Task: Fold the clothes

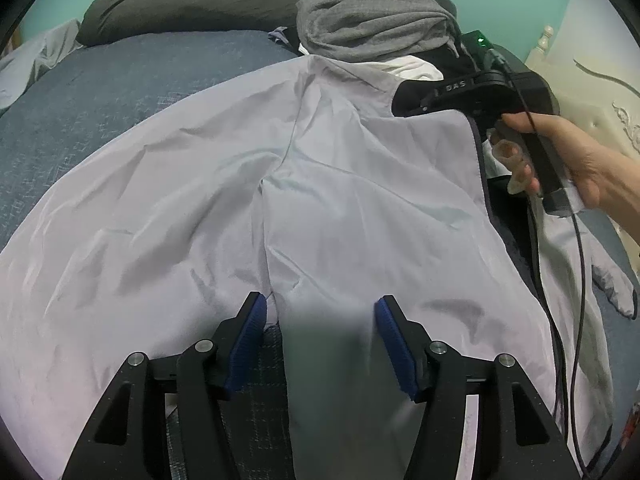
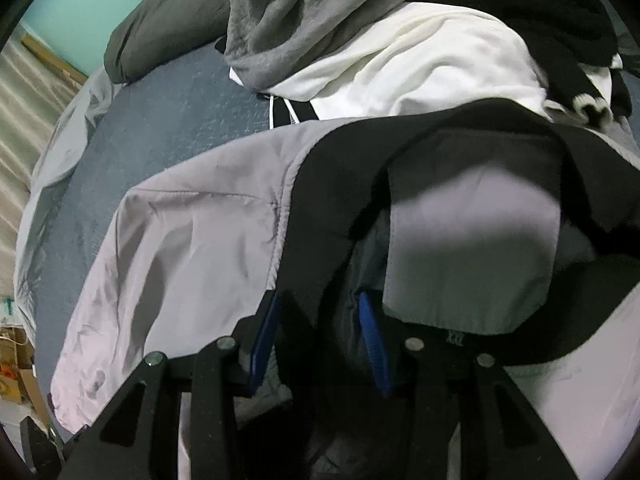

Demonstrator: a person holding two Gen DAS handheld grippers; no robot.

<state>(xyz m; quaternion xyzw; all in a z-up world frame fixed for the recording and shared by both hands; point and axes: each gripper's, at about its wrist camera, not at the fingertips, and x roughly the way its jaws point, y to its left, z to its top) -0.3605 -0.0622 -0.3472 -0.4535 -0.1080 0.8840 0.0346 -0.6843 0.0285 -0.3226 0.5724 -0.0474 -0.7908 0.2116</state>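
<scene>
Pale lilac-grey jacket point(image 1: 224, 184) lies spread flat across the blue-grey bedspread point(image 1: 120, 92), which serves as the landmark here. Jacket covers most of the near half of the bedspread; one cuffed sleeve point(image 1: 612, 284) trails off toward the bedspread's right side.

Left gripper point(image 1: 320, 344): jaws stand well apart, blue pads point(image 1: 250, 344) clear of the cloth on either side. A fold of the jacket's hem sits in the gap, blurred by closeness; the pads do not press it. Nothing held.

Right gripper point(image 2: 318, 340): jaws part-closed around the jacket's black collar band point(image 2: 328, 184), dark fabric bunched between the blue pads. Pads look to be bearing on it, so a grip on the collar. From the left wrist view, a hand point(image 1: 580, 160) holds this tool at the jacket's far right corner, cable hanging down.

At the head of the bedspread: a heap of laundry, grey hoodie point(image 2: 288, 12) on top, white garment point(image 2: 420, 64) beneath, black garment point(image 2: 552, 16) beside it. Dark grey pillow point(image 1: 188, 4) lies left of the heap, against a teal wall point(image 1: 52, 4).
</scene>
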